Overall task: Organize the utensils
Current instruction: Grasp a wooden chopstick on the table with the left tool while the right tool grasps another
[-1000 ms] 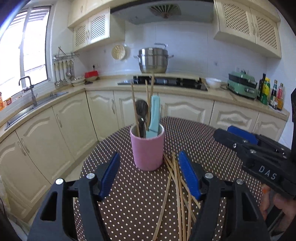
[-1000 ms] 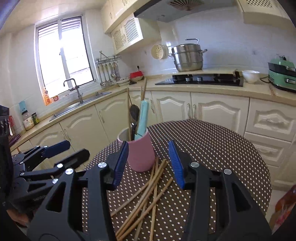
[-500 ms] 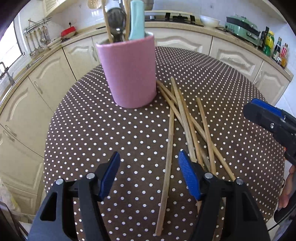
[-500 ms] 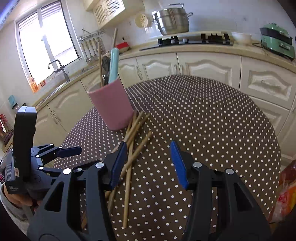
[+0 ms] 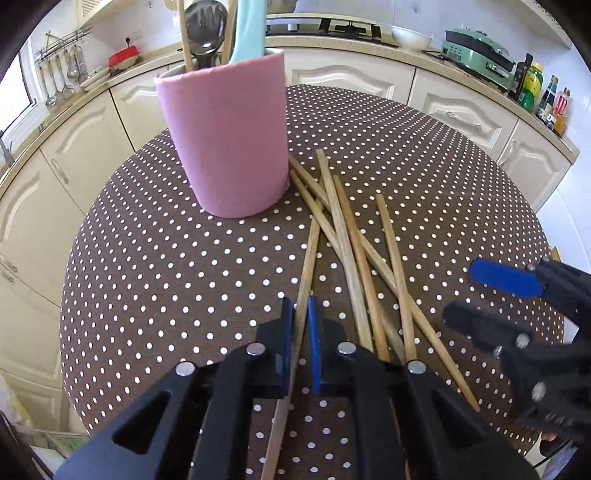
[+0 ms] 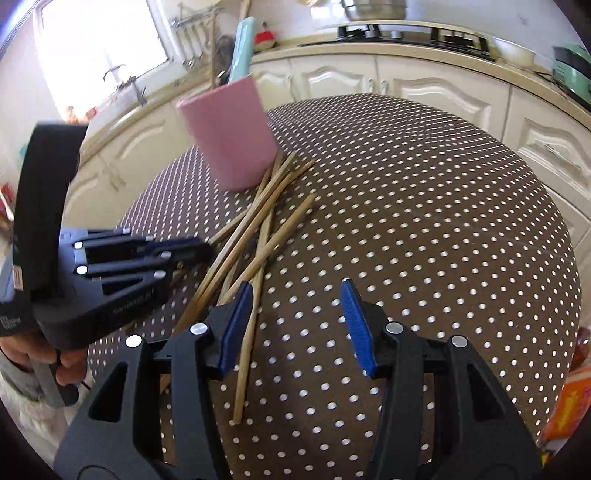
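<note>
Several wooden chopsticks (image 5: 354,236) lie crossed on the brown polka-dot table (image 5: 166,258), just right of a pink cup (image 5: 229,147). The cup holds a teal spatula (image 5: 251,29), a dark spoon (image 5: 205,22) and upright chopsticks. My left gripper (image 5: 300,306) is low over the table. Its jaws are closing, and the blue pads pinch the leftmost chopstick (image 5: 310,251) near its lower end. My right gripper (image 6: 297,299) hovers open above the table (image 6: 443,221), with nothing between its pads. One chopstick (image 6: 251,332) runs beside its left finger. The left gripper (image 6: 203,251) also shows beside the pile (image 6: 258,221).
Cream cabinets and a counter ring the round table, with a hob (image 5: 343,26), a green appliance (image 5: 480,40) and bottles (image 5: 546,99). A hand (image 6: 70,365) grips the left tool's handle. An orange package (image 6: 565,406) lies beyond the table's right edge.
Both grippers came down toward the table and tilted downward. The left jaws went from wide open to closed around a chopstick. The right jaws stayed open.
</note>
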The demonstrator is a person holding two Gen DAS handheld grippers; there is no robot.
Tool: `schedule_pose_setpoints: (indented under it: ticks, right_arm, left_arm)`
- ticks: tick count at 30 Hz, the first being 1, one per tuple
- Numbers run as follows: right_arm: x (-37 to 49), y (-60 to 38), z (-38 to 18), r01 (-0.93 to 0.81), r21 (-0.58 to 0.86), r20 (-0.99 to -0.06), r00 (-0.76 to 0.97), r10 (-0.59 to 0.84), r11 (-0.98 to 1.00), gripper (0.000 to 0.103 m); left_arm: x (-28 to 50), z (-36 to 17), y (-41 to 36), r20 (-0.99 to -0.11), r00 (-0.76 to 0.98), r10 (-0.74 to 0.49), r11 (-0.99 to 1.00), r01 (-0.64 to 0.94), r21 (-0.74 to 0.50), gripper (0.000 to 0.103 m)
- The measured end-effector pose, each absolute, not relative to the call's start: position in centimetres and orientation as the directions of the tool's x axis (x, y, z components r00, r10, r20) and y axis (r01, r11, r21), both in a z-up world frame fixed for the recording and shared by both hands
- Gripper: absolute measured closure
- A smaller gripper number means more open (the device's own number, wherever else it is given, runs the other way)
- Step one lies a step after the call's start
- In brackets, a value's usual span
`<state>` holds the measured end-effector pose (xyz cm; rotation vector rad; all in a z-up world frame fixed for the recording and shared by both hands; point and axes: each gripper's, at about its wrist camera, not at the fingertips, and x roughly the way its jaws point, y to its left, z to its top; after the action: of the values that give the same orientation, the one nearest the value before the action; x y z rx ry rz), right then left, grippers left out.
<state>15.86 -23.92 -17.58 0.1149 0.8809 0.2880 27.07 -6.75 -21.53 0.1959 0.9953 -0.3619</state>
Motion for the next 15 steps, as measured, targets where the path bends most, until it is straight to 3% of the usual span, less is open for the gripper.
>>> schedule_pose_setpoints:
  ticks: [8, 13, 15]
  right_arm:
    - [16.9, -21.6, -18.5, -0.241, 0.135, -0.79, 0.559, 0.252, 0.961, 0.054]
    - [17.6, -20.9, -18.8, -0.233, 0.083, -0.806, 0.556, 0.203, 0.969, 0.079]
    - [17.8, -21.4, -18.9, -0.216, 0.081, -0.809, 0.556, 0.191, 0.973, 0.094]
  left_arm:
    - [24.6, -21.7, -5.2, -0.843, 0.501, -0.195, 0.947, 0.32, -0.029, 0.096]
    - [22.2, -22.0, -3.5, -0.84, 0.503, -0.202, 0.954, 0.297, -0.052, 0.096]
    - [21.5, -22.0, -2.5, -0.842, 0.501, -0.198, 0.958, 0.279, -0.06, 0.096]
